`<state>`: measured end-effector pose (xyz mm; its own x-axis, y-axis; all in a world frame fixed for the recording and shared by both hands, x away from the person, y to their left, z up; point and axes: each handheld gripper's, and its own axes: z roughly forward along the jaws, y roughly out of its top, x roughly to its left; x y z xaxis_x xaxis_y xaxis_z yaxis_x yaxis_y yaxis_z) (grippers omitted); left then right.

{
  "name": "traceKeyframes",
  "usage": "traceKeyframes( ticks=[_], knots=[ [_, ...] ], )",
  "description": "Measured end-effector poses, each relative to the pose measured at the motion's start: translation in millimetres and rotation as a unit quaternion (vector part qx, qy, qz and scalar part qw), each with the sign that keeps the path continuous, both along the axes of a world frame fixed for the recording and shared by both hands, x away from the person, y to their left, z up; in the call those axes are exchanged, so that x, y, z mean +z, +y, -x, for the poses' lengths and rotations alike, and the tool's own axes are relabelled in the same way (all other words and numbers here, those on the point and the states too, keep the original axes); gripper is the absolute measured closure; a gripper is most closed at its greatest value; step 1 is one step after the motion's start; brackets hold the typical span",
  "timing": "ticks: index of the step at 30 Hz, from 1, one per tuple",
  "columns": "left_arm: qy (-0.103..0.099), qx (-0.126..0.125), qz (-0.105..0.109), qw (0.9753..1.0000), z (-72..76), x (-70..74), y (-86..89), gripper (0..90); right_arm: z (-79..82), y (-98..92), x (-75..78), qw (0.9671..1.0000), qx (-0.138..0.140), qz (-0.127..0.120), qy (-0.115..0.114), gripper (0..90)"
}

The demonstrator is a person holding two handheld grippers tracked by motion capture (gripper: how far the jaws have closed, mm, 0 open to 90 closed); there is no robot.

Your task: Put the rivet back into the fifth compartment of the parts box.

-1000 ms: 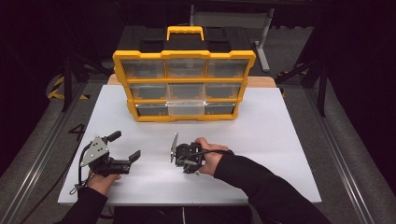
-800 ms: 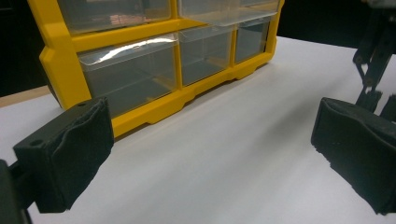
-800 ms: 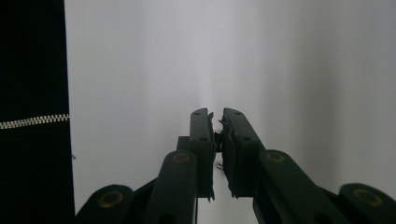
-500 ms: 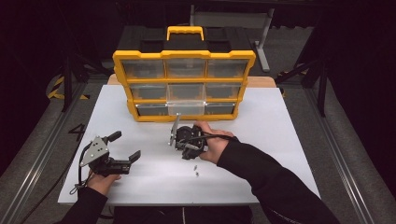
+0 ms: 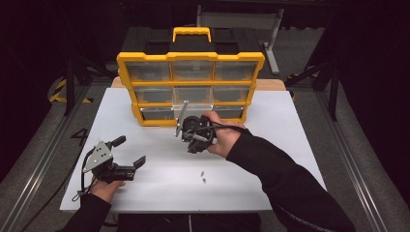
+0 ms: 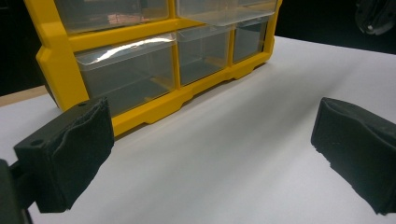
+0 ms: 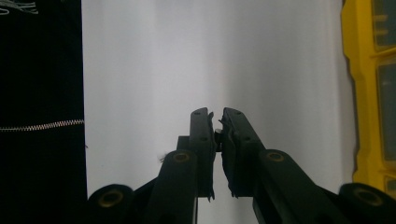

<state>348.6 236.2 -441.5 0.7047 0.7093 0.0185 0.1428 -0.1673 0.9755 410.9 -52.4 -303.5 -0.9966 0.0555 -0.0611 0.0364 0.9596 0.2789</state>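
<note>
The right gripper (image 5: 193, 133) hung just in front of the yellow drawer cabinet (image 5: 191, 60), its jaws pinched together on a small pale piece (image 7: 217, 134) too tiny to identify. Two small screws (image 5: 202, 176) lay on the white table (image 5: 290, 145) near that gripper, toward the person. The left gripper (image 5: 126, 153) rested well apart at the table's left, jaws wide apart, holding nothing. The cabinet's clear drawers (image 6: 126, 72) looked empty where I could see inside.
</note>
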Motion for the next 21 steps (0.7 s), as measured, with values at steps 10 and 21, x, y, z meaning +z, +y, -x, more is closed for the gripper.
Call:
traceKeyframes(
  ticks=[10, 21],
  knots=[
    [0.0, 0.0, -0.001, 1.0, 0.0, 0.0, -0.1, 0.3, -11.9, 0.1, 34.7, 0.9998, -0.01, -0.011, -0.014, 82.7],
    [0.0, 0.0, -0.002, 1.0, 0.3, 0.4, 0.1, 0.3, -27.8, -0.1, 61.1, 0.999, -0.02, -0.028, -0.028, 82.7]
  ],
)
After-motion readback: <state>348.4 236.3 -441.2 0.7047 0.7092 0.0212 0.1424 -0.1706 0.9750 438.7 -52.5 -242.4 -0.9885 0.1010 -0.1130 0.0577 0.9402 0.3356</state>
